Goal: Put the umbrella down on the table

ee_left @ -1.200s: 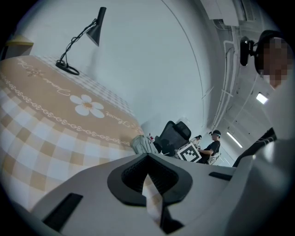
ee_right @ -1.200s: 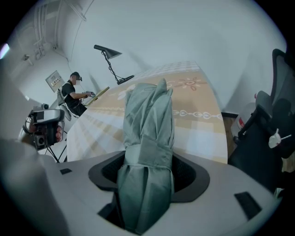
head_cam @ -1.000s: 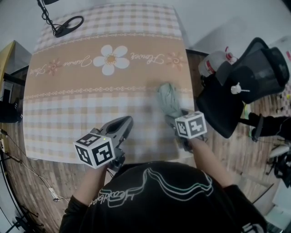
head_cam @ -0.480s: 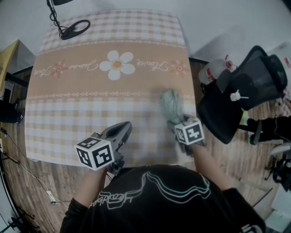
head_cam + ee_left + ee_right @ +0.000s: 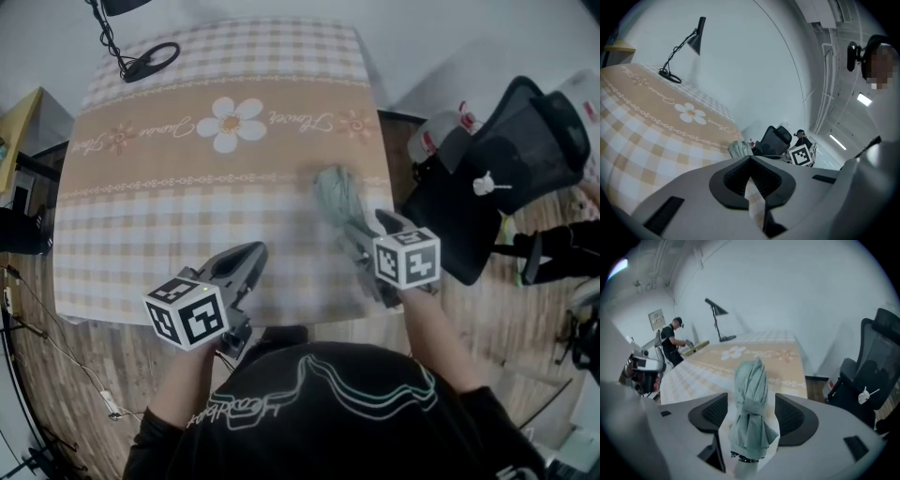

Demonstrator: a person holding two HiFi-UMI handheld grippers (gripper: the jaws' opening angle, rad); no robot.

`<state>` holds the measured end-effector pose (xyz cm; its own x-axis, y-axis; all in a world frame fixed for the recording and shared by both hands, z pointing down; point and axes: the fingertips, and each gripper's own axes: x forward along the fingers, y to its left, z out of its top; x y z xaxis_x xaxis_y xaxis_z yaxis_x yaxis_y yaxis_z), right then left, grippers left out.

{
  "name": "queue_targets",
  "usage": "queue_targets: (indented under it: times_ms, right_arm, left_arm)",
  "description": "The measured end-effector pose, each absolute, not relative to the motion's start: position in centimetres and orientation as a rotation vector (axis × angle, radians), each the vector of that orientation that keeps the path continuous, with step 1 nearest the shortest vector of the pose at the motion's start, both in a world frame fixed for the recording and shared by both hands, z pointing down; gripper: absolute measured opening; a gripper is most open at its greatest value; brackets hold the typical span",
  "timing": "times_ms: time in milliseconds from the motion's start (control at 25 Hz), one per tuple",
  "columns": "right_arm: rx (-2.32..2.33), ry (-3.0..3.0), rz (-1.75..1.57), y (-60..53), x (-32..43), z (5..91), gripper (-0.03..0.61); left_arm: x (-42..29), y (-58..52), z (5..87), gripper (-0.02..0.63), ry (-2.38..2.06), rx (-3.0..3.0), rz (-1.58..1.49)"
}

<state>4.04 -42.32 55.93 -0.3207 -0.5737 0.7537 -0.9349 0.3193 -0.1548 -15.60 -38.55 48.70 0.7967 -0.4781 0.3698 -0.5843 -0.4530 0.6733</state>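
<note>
One table (image 5: 141,216) fills most of the head view. It is covered by a checked cloth with a tan band and one large white flower print (image 5: 230,122) at upper centre. The left and middle of the cloth lie bare, so there is wide room there. The near edge runs just in front of the person's dark shirt (image 5: 319,412).

One black office chair (image 5: 525,159) stands at the right of the frame, close beyond the table's right edge. That side is tighter.

One folded grey-green umbrella (image 5: 336,195) lies on the cloth at right of centre, near that right edge, its length running away from the person.

There are two grippers. The right gripper (image 5: 367,234) sits over the umbrella's near end. Its jaws are opening and stand wide, with the umbrella (image 5: 751,408) between the pads and a gap on each side, so nothing is clamped. The left gripper (image 5: 246,258) is at lower left of centre, above bare cloth near the front edge. Its jaws are together and hold nothing.

One black desk lamp (image 5: 150,56) stands at the far upper left corner.
</note>
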Motion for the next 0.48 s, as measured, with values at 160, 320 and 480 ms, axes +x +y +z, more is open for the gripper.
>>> queue_targets:
  times_ms: [160,320,480]
  right_arm:
    - [1.454,-2.264,0.813,-40.0,5.0,49.4,0.307]
    - [1.438,-2.474,0.833,-36.1,5.2,44.4,0.305]
    - [1.351,-2.665,0.771,-31.6,4.9,39.6,0.159]
  left_arm:
    - [-12.9,-35.1,45.2,-0.003,-0.748,2.183,0.131]
    - [-10.2,-31.8,41.6,-0.003,-0.764,2.301,0.140]
    - [-7.6,-28.2,39.2,-0.003,-0.764,2.381,0.139]
